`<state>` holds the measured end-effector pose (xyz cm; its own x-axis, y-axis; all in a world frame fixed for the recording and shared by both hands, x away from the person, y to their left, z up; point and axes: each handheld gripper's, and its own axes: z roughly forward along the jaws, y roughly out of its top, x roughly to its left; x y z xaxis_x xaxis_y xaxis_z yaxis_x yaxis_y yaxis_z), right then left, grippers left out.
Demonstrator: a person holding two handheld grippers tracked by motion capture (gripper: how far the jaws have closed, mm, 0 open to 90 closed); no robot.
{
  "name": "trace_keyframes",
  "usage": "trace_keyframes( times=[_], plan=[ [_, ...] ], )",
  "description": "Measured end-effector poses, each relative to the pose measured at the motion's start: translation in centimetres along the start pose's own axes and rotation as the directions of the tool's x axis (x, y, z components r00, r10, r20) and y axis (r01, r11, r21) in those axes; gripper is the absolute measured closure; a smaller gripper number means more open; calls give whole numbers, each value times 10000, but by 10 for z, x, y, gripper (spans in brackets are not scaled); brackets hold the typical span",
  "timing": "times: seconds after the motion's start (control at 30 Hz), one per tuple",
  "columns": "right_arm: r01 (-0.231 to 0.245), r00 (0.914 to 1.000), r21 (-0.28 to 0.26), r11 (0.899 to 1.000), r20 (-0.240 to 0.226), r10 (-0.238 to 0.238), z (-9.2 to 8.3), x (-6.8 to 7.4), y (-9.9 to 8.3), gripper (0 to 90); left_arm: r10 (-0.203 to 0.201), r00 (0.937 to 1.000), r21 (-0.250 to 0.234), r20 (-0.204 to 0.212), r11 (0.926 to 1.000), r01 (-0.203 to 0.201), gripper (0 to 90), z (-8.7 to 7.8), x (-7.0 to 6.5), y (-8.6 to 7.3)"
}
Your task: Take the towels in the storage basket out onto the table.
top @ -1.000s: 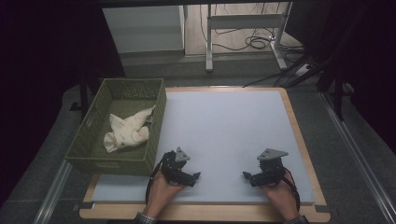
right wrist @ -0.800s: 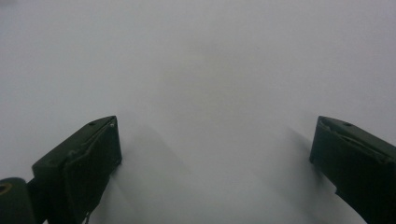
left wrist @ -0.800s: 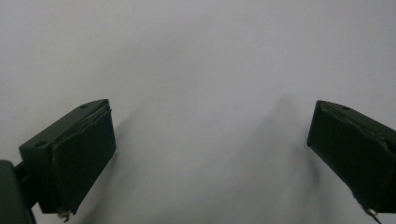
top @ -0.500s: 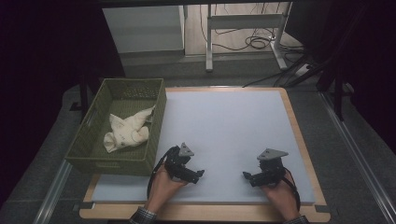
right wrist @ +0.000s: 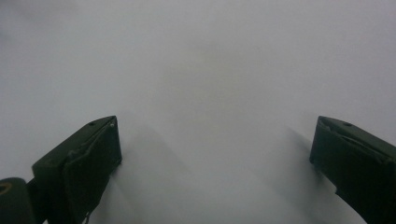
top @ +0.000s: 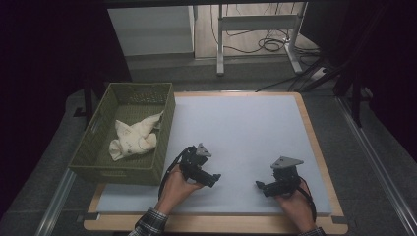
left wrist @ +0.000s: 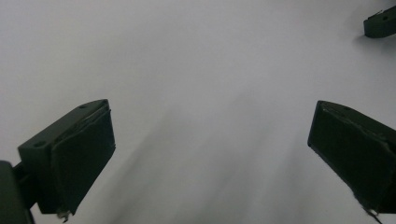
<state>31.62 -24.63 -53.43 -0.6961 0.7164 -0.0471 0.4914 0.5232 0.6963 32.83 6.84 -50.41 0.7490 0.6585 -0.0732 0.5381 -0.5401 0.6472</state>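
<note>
Right now both the left gripper (top: 212, 179) and right gripper (top: 260, 187) rest wide open and empty on the white mat (top: 246, 132), the cream cloth (top: 134, 139) bunched inside the green basket (top: 169, 115), so next, I'd judge, comes a leftward reach into it.

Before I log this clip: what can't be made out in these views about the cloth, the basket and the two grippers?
- Crumpled cream cloth, high view: its folds hide its underside and what sort of cloth it is.
- Green woven rectangular basket, high view: the cloth covers part of the floor; the near wall hides the strip behind it.
- Left gripper and right gripper, high view: fingers too small; the gripper views show both open.
- Both gripper views: blurred pale grey mat.
</note>
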Motion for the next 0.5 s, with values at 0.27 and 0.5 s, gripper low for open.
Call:
trace_keyframes(
  times=[0.27, 0.5],
  plan=[
    [-1, 10000, 3, 10000, -2, 1, 0, 0, 0, 21, 53, 9998, -42, 196, 10000, -52, 10, -8, 5, 20],
    [5, 10000, -2, 10000, -6, -5, 0, 0, 0, 21, 101, 9998, 100, 187, 9999, -103, 10, -18, 13, 37]
  ],
)
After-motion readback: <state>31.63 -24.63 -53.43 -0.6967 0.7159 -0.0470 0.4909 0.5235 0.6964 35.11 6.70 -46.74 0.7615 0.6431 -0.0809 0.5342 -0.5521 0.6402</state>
